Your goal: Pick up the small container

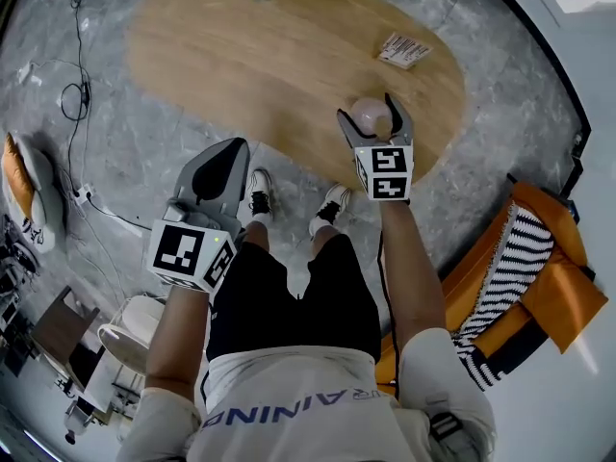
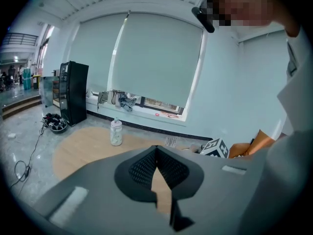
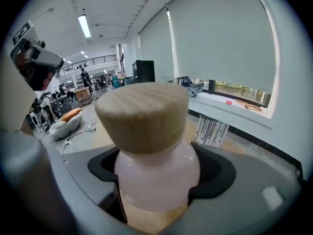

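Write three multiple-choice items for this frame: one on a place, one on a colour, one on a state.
1. Where is the small container?
A. between the jaws of the right gripper
B. on the orange chair
C. on the floor

2. What colour is its body?
A. green
B. black
C. pale pink

3. How do the jaws of the left gripper stand?
A. wide apart
B. together, with nothing between them
C. closed on a jar

Answers:
1 A: the right gripper view shows the jaws pressing on both sides of it.
2 C: the body under the wooden lid is glossy pale pink.
3 B: the left gripper view shows the jaw tips meeting, with nothing held.
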### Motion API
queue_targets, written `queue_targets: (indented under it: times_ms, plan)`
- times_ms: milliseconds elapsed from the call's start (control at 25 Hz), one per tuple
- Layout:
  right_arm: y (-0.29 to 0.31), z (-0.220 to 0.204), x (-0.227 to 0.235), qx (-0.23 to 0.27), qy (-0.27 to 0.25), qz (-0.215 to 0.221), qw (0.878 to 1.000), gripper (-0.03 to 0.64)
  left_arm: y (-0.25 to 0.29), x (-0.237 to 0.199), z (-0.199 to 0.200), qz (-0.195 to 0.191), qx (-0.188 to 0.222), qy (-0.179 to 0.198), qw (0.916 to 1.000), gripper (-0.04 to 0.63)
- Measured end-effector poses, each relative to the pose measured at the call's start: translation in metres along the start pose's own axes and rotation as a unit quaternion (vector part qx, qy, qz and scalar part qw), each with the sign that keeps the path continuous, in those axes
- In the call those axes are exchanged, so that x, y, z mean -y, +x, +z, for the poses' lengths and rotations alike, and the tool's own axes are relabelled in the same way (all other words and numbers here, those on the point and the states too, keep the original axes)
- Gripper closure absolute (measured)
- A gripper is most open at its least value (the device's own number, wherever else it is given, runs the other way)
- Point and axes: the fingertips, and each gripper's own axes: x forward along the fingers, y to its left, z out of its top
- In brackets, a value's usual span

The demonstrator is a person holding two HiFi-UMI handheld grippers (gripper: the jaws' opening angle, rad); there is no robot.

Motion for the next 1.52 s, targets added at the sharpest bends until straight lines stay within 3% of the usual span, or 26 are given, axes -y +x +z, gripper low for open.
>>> queue_targets:
  times_ms: [400,800,1120,1520]
  plan:
    - [-0.157,0.094,-0.006,0.043,0.003,-0.026,0.999,0.196,-0.026,0.046,0.080,-0.049,0.073,0.004,0.9961,0.595]
    - [-0.284,0.163,-0.016,0.078,0.014,-0.064,0.995,0.196,-0.077,0.095,0.145,-0.099,0.112,0.015,0.9887,0.595]
    - [-0.340,0.204,-0.030,0.116,0.008,-0.084,0.990,0.196,-0.120,0.117,0.179,-0.123,0.130,0.031,0.9833,0.594]
    - [-0.347,0.197,-0.045,0.124,0.029,-0.069,0.989,0.195,-0.128,0.127,0.173,-0.134,0.122,0.031,0.9829,0.595]
